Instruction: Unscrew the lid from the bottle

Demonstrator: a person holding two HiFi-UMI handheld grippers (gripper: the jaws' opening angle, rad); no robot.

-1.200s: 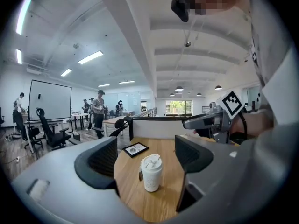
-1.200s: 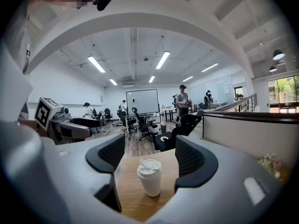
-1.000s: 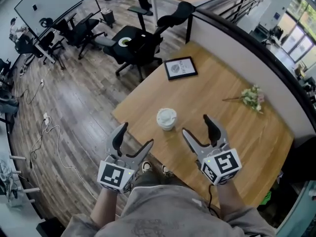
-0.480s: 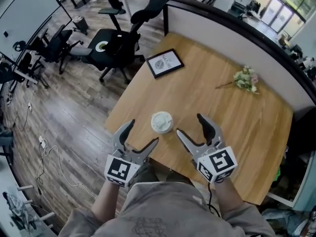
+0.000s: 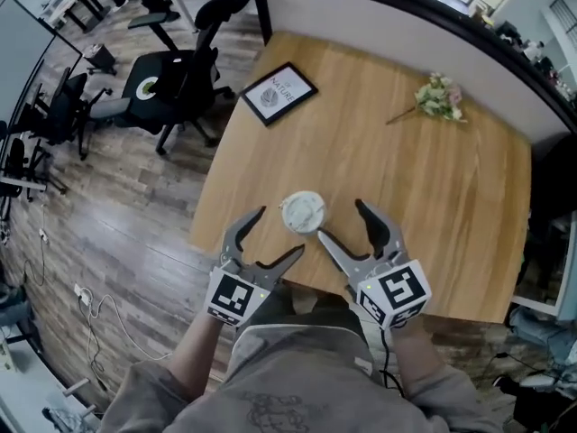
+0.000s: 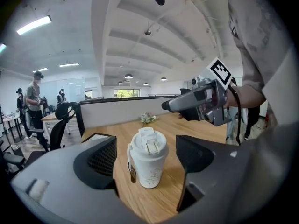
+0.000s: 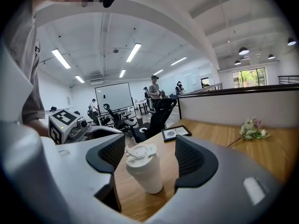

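A white bottle (image 5: pixel 303 212) with a flip-top lid (image 6: pixel 148 142) stands upright on the wooden table (image 5: pixel 433 188), near its front edge. My left gripper (image 5: pixel 275 233) is open just short of the bottle on its left; the bottle (image 6: pixel 148 164) shows ahead between the pads, apart from them. My right gripper (image 5: pixel 341 221) is open close on the bottle's right. In the right gripper view the bottle (image 7: pixel 145 169) stands in front of the spread pads (image 7: pixel 191 160), untouched. Each gripper sees the other: the right gripper (image 6: pixel 196 101), the left gripper (image 7: pixel 70 125).
A framed picture (image 5: pixel 279 93) lies at the table's far left corner. A small bunch of flowers (image 5: pixel 436 97) lies at the far side by the partition wall (image 5: pixel 379 12). Black office chairs (image 5: pixel 171 84) stand on the floor to the left. People stand far off (image 7: pixel 154 90).
Both grippers have come forward over the table's front edge and closer to the bottle, one on each side. Their jaws stay spread. The head view has tilted further down.
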